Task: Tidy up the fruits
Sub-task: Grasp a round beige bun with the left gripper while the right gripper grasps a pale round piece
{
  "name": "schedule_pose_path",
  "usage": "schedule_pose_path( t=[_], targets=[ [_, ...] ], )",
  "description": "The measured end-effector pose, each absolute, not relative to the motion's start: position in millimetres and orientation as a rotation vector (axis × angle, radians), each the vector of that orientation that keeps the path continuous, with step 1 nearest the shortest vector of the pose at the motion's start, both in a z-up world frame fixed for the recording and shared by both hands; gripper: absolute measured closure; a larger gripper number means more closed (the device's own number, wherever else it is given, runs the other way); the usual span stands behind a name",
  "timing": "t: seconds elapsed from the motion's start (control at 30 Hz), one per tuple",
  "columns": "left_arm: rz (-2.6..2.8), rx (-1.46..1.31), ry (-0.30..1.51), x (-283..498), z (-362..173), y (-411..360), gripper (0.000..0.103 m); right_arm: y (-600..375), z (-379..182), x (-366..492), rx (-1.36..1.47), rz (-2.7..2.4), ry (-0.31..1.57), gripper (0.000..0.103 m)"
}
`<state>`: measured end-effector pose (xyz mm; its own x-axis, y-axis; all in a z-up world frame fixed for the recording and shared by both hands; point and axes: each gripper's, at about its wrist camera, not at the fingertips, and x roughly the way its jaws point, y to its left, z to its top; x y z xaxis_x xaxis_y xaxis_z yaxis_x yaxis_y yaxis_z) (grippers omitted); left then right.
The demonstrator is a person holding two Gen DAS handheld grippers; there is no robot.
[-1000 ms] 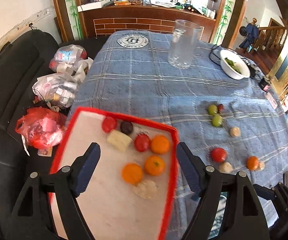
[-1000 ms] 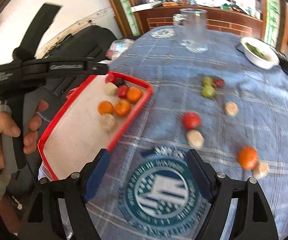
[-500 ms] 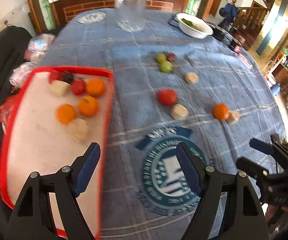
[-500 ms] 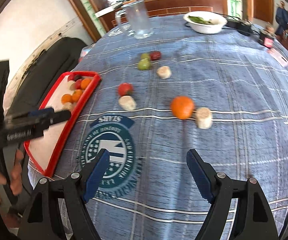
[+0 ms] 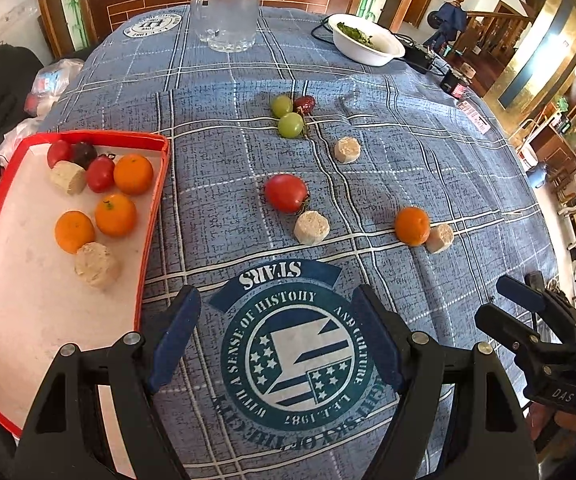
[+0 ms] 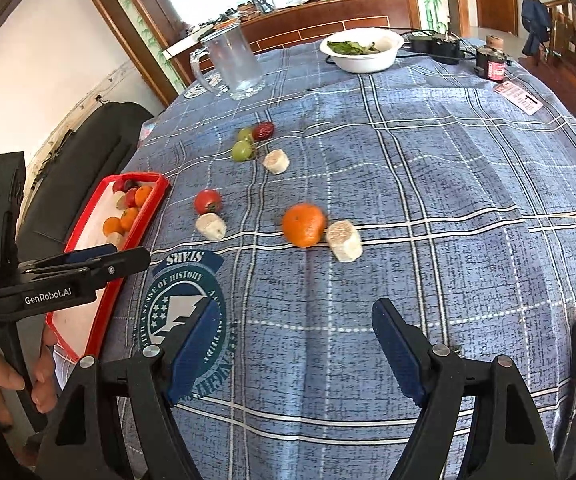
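Observation:
A red-rimmed tray [image 5: 156,200] at the table's left edge holds several oranges, tomatoes, a dark fruit and pale banana pieces; it also shows in the right wrist view [image 6: 150,212]. Loose on the blue cloth lie two green fruits [image 5: 290,124], a dark red date [image 5: 305,104], a tomato [image 5: 286,193] [image 6: 207,201], an orange [image 5: 412,226] [image 6: 303,225] and three banana pieces [image 5: 311,227] [image 6: 343,240]. My left gripper [image 5: 276,336] is open and empty above the round emblem. My right gripper [image 6: 296,344] is open and empty, short of the orange.
A glass pitcher [image 5: 228,8] and a white bowl of greens [image 5: 364,42] stand at the far side. Black devices with cables [image 6: 436,46] and a pink card [image 6: 520,98] lie far right. A black sofa with plastic bags [image 5: 44,80] is left of the table.
My left gripper has swung right from over the tray to above the emblem. My right gripper has turned right and now faces the orange and banana piece.

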<state>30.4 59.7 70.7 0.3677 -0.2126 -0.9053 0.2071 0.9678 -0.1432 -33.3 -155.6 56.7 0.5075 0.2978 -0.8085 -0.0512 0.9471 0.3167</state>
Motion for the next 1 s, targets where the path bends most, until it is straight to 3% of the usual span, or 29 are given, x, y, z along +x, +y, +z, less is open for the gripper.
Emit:
schedule_pose_path(
  t=[0.17,0.37,0.87,1.0],
  targets=[
    [-0.271,-0.026,1.169,38,67,57,0.025,-160,57,-21,0.242,0.223,1.016,0.033],
    [-0.272,-0.037,1.185,45,60,57,0.025,-170,35,-6,0.255,0.198,1.086,0.055],
    [-0.298,-0.077,1.230,61,39,45,0.025,-162,14,29,0.185,0.179,1.126,0.061],
    [-0.290,-0.082,1.243,70,33,40,0.025,-153,11,39,0.117,0.159,1.133,0.073]
  ],
)
